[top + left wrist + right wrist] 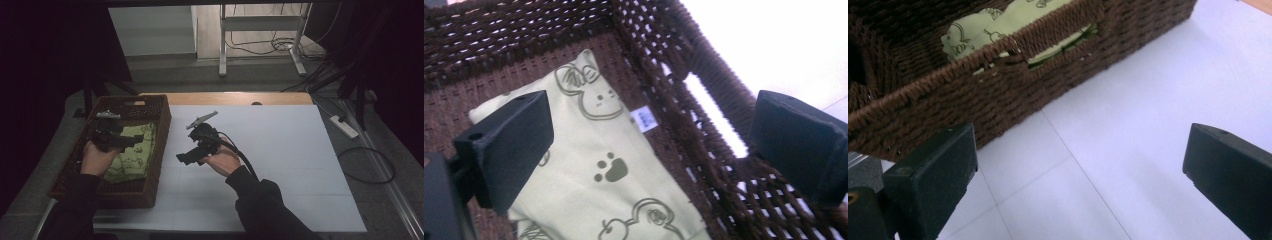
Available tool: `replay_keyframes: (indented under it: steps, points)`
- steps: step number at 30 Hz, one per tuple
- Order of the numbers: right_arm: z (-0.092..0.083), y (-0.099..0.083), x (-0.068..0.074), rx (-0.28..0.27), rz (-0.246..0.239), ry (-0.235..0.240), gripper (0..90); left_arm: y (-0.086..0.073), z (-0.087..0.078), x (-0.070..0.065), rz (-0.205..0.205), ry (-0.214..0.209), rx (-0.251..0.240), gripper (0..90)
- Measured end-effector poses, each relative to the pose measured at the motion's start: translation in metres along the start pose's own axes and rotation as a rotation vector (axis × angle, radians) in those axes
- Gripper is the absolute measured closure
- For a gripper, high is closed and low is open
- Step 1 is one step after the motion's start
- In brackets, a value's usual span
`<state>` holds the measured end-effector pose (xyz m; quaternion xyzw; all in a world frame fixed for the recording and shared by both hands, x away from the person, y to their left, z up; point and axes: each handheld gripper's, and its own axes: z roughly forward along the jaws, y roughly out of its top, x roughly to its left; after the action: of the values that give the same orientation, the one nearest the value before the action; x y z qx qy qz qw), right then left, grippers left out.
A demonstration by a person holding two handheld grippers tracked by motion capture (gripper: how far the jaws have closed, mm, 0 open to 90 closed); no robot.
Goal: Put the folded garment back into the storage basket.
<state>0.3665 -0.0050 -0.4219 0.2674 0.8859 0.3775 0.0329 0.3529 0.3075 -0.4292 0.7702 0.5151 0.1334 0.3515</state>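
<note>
Hovering over the basket point(152, 150) at the table's left edge, the left gripper point(131, 141), jaws apart, is nearest the cloth point(589, 165); the right gripper point(184, 157) is open too.

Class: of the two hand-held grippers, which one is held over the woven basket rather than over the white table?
The left gripper: it hangs above the pale green printed cloth inside the dark brown woven basket. The right gripper hangs over the white tabletop.

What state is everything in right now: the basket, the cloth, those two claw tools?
Wicker basket: upright on the table, holding the cloth.
Green printed cloth: lying folded flat inside the basket.
Left gripper: open, over the basket.
Right gripper: open, holding nothing, above the white table.
</note>
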Motion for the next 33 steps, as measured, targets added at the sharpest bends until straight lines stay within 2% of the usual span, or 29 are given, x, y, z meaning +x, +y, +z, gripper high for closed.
replay_keyframes:
  steps: [9,12,20,26,33]
  points:
    - [-0.013,-0.014,-0.012,-0.008,-0.004,-0.019,0.0,-0.001,-0.001,-0.012,-0.001,-0.014,-0.019,2.9]
    - [-0.016,-0.020,-0.016,-0.006,-0.005,-0.031,0.0,-0.001,0.001,-0.016,-0.007,-0.037,-0.022,2.9]
    - [-0.023,-0.034,-0.025,-0.019,0.005,-0.047,0.0,-0.001,0.002,-0.028,0.008,-0.047,-0.029,2.0]
    - [-0.028,-0.043,-0.031,-0.025,0.027,-0.049,0.0,-0.001,0.002,-0.037,0.027,-0.040,-0.033,0.0]
    - [-0.032,-0.048,-0.034,-0.028,0.039,-0.038,0.0,-0.002,0.004,-0.049,0.067,-0.025,-0.032,0.0]
